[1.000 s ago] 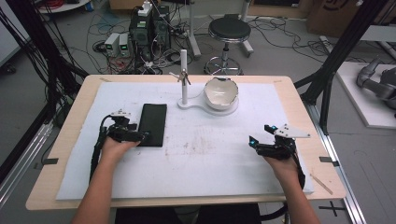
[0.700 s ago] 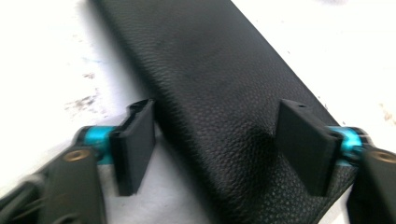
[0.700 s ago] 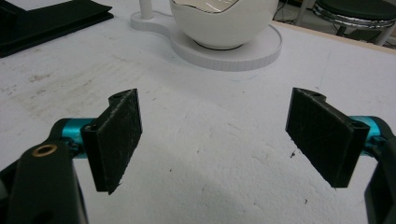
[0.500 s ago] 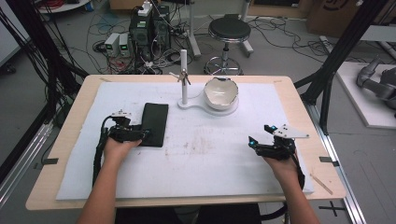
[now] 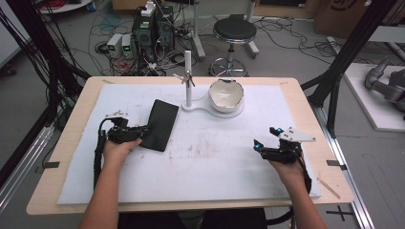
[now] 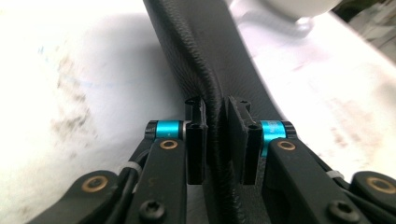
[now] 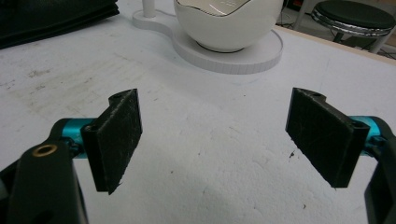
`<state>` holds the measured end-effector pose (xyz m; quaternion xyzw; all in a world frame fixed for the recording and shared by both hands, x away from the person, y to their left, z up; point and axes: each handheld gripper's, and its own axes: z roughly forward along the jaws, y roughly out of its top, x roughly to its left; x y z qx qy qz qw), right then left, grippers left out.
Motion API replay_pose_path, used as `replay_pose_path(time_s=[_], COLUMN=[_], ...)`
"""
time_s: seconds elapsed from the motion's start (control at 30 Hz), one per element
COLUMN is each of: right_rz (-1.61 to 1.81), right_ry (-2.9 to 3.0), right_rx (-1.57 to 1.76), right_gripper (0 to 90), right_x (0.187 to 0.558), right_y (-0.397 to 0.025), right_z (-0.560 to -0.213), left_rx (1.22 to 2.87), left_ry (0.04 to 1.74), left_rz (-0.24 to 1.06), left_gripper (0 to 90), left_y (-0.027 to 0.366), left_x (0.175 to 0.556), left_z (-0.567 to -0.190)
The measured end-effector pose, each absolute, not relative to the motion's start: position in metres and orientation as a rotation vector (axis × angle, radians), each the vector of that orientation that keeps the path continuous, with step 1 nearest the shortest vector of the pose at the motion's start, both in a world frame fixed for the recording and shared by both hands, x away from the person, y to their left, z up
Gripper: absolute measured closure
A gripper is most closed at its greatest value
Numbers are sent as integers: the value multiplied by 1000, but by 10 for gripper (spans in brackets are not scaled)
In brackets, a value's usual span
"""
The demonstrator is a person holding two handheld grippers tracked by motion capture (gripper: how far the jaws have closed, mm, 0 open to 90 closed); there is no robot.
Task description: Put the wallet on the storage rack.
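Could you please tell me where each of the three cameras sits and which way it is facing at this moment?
High view: above the person's side of the table, looking forward and down; both forearms, the left gripper and the right gripper show.
Left gripper view: on the left gripper, looking along its jaws, shut on the black case.
Right gripper view: on the right gripper, jaws open, facing the white bowl on its stand.
Shared: all three show the case and bowl.
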<state>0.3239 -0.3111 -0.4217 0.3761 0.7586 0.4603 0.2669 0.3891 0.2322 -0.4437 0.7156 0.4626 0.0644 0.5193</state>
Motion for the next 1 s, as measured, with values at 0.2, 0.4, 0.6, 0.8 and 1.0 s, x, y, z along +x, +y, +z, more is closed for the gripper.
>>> replay_pose_path(time_s=[0.2, 0.4, 0.6, 0.8, 1.0], right_rz=[1246, 1256, 1273, 1301, 1382], right_ry=[2054, 2054, 2054, 2064, 2091], right_rx=[1014, 1006, 979, 953, 900], right_gripper=[187, 187, 187, 187, 187], right_x=[326, 325, 323, 322, 321], right_y=[-311, -311, -308, -305, -302], right_z=[-422, -421, -415, -409, -402], left_rx=[1756, 1811, 1829, 1854, 1871], left_ry=[1018, 944, 810, 650, 538], left_rz=[158, 231, 250, 222, 177], left_gripper=[805, 808, 809, 811, 811], left_y=[233, 234, 231, 213, 191], left_x=[381, 368, 351, 336, 328], left_z=[-422, -391, -362, -343, -339])
